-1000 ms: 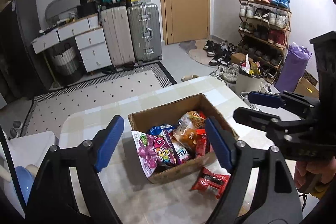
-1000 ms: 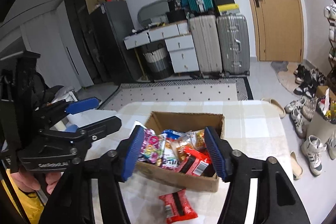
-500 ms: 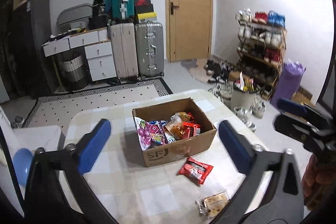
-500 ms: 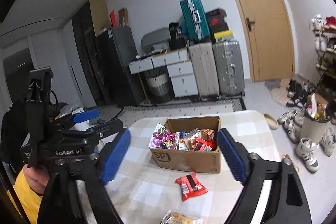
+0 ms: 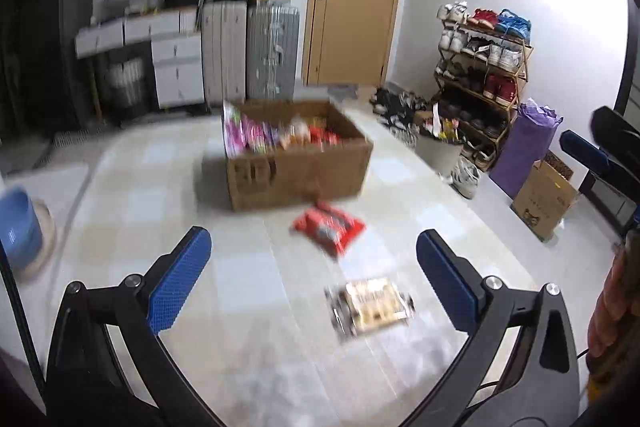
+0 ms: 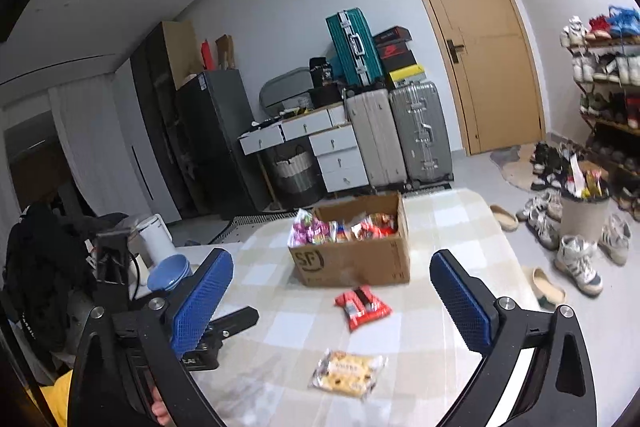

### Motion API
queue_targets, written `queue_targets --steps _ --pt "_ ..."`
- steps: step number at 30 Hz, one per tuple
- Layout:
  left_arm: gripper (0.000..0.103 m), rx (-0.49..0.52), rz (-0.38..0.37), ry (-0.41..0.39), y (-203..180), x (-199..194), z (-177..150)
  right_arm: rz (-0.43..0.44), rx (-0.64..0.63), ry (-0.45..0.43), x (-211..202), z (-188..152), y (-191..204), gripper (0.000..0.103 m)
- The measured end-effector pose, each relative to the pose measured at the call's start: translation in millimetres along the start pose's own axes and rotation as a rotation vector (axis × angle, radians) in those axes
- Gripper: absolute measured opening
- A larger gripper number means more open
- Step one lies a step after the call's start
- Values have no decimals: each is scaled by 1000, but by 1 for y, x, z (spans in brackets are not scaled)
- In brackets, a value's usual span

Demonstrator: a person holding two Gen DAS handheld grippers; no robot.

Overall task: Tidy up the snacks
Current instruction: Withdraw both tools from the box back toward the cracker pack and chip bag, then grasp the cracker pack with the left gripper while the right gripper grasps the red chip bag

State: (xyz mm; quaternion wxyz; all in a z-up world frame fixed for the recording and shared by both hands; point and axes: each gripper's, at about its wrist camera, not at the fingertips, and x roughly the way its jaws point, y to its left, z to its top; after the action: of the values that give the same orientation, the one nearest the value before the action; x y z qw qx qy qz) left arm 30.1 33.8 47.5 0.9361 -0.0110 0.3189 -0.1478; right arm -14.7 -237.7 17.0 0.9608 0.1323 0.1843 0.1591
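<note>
Both my grippers are up off the table (image 6: 440, 227), nothing in either. Left gripper (image 5: 312, 279): jaws spread wide, blue pads well apart, empty. Right gripper (image 6: 332, 303): same, wide open, empty. Cardboard box (image 6: 352, 263) sits toward the far edge of the checked table, roughly centred across it, stuffed with mixed snack packets (image 6: 344, 227), a pink-purple one standing up at its left end. Red snack packet (image 6: 362, 307) lies flat on the table just in front of the box's near wall, apart from it. Cracker packet (image 6: 348, 373), clear wrap with pale biscuits, lies flat nearer the near edge, apart from the red one. Left wrist view is motion-blurred; same layout: box (image 5: 296, 171), red packet (image 5: 328, 227), crackers (image 5: 370, 305).
</note>
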Motion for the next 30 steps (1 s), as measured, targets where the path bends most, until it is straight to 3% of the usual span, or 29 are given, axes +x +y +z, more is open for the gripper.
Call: queue_targets --steps 3,6,9,12,22,26,30 --pt "103 -8 34 21 0 11 -23 -25 6 10 -5 -18 -7 101" --pt "103 -81 36 41 5 18 -45 -62 -12 12 -6 -32 -8 101" --pt "103 -89 64 8 6 20 -54 -79 -29 10 -4 -36 -9 101" --pt "103 -131 105 -67 15 20 -47 -89 -53 -6 -7 -39 -7 101" --pt "103 -102 185 -108 10 18 -37 -80 -66 -52 -16 -48 -16 101" --pt "103 -72 170 -68 6 28 -32 -78 -58 -54 -15 -52 -19 101" --pt "103 -69 121 30 -5 66 -42 -76 -50 -30 -8 -57 -26 101"
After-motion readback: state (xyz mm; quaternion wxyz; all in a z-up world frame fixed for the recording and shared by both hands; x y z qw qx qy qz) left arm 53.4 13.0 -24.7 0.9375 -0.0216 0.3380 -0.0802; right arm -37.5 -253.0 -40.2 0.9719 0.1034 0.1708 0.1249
